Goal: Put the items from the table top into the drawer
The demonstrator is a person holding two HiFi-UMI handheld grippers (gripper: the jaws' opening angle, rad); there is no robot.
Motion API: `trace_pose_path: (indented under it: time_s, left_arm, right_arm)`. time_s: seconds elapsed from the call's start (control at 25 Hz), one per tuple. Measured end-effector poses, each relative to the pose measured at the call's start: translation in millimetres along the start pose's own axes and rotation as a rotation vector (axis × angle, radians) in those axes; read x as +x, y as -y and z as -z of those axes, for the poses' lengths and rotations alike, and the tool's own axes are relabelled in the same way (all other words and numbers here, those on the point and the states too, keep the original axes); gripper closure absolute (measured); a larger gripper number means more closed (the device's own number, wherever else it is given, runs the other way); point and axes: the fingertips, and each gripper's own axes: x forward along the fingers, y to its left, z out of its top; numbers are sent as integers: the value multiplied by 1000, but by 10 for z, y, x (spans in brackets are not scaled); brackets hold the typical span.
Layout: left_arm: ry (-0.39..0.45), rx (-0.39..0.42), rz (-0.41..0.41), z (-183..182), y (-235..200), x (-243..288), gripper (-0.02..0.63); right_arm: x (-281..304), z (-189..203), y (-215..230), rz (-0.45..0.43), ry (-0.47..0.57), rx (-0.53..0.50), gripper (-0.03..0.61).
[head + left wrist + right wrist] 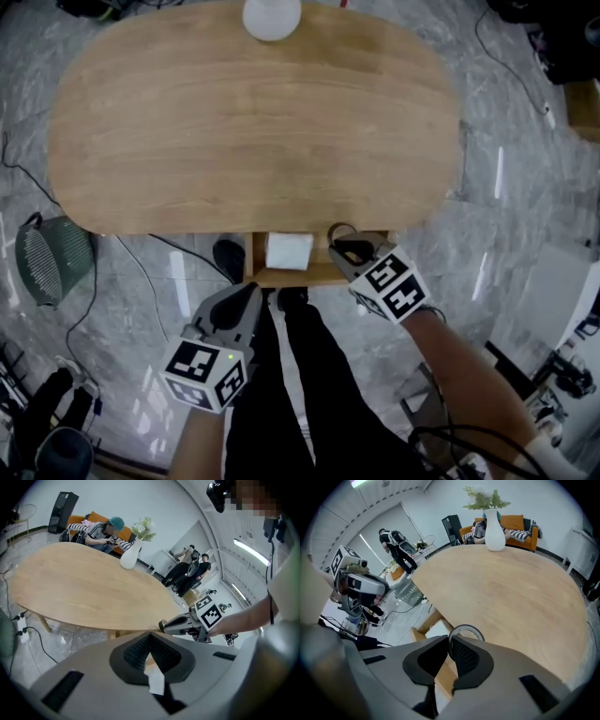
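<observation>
Where the oval wooden table (253,141) reaches its 12 o'clock edge in the head view, a white vase (272,17) stands, holding pale flowers and green leaves. Grey marbled floor (525,187) surrounds the table, crossed by black cables, with a green mesh basket (47,258) at 8 o'clock. White walls close the room; a person (105,529) sits on an orange sofa (513,523) behind the vase, and others stand farther off. At the table's 6 o'clock edge a wooden drawer (291,275) stands open, with a white box (289,250) lying in its middle.

The ring (340,231) is a thin, light-grey hoop, open through its centre. The right gripper (345,247) has its jaws clamped on the ring's rim and holds it over the drawer's 3 o'clock end, just at the table edge. The left gripper (251,292) hangs at 7 o'clock of the drawer with its jaws together at the tips. A small white scrap shows low between its pads; what it is I cannot tell.
</observation>
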Motion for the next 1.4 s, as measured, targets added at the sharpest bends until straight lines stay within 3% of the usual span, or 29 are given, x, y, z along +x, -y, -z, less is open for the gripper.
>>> trace_pose_path:
  time_s: [0.44,0.84,1.0,1.4]
  left_arm:
    - [-48,17,20,242,162,186,612]
    - [-81,30,26,297,150,308,612]
    - [-84,38,27,277,143,322,612]
    - [-76,73,26,105,316,233,612]
  right_arm:
    - [70,546,95,3,4,109,524]
    - [271,790,339,47,-25,258,522]
    - [266,838,377,57,-27,272,482]
    - [-44,861,296,53,-3,274,482]
